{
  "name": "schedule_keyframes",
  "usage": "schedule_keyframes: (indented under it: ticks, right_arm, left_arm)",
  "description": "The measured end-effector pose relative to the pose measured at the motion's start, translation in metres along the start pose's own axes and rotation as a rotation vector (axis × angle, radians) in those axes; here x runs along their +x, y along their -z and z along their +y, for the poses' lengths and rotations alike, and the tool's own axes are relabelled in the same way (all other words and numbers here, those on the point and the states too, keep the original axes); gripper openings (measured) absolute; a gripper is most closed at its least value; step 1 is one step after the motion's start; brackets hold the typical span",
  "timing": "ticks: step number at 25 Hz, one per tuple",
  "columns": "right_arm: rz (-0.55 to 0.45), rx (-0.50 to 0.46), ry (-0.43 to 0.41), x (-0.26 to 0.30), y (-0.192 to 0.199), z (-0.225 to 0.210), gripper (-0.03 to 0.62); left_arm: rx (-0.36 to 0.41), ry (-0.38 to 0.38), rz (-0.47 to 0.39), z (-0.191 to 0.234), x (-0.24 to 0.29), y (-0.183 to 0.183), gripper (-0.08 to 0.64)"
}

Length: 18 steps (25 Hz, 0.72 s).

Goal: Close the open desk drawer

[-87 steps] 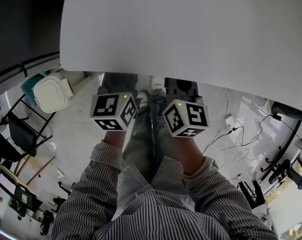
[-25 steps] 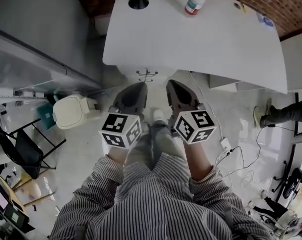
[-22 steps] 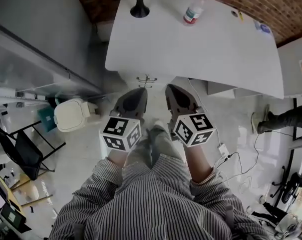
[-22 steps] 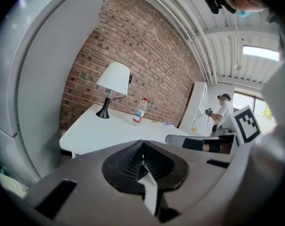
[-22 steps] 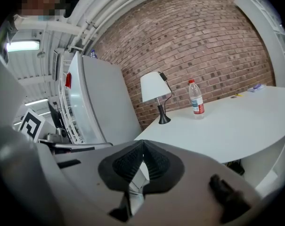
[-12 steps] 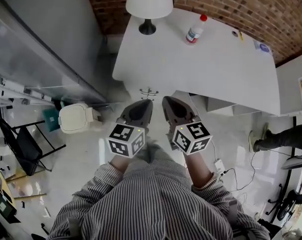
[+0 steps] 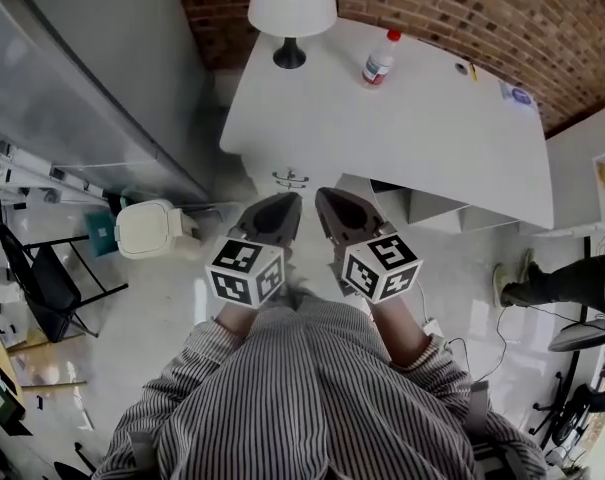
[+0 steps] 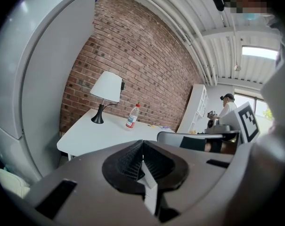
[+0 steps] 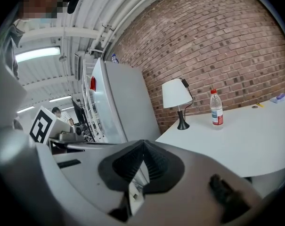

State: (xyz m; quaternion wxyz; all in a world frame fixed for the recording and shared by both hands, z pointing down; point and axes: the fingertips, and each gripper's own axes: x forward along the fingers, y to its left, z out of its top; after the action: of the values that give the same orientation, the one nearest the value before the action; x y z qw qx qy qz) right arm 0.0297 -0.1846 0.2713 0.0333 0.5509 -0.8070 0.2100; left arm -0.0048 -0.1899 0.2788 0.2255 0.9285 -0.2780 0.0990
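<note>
A white desk (image 7: 412, 118) stands against the brick wall. Under its front edge a white drawer (image 7: 427, 208) juts out toward me, and a white front with a dark handle (image 7: 290, 179) sits to its left. My left gripper (image 7: 285, 200) and right gripper (image 7: 327, 196) hang side by side over the floor, short of the desk and touching nothing. Both are shut with nothing between the jaws. In the left gripper view the left gripper (image 8: 142, 145) points at the desk (image 8: 109, 133). In the right gripper view the right gripper (image 9: 143, 145) does the same.
On the desk stand a white lamp (image 7: 291, 8) and a red-capped bottle (image 7: 378, 58). A white lidded bin (image 7: 147, 229) and a black folding chair (image 7: 37, 278) sit at the left by a tall grey cabinet (image 7: 92, 78). Cables (image 7: 444, 340) and another person's shoe (image 7: 510, 286) lie at the right.
The view has pulled back from the desk. Its whole top with lamp and bottle now shows, and the drawer shows under its edge. Both grippers stay shut, side by side.
</note>
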Motion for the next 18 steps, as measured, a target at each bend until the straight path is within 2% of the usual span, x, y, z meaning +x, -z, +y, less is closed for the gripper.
schedule_keyframes:
  ticks: [7, 18]
  right_arm:
    - [-0.006, -0.004, -0.011, -0.017, 0.006, 0.013, 0.017]
    - [-0.076, -0.017, 0.054, -0.022, 0.004, 0.017, 0.015]
  left_arm:
    - [0.014, 0.02, 0.009, -0.017, -0.01, 0.006, 0.012]
    - [0.014, -0.013, -0.007, -0.014, -0.025, 0.011, 0.012]
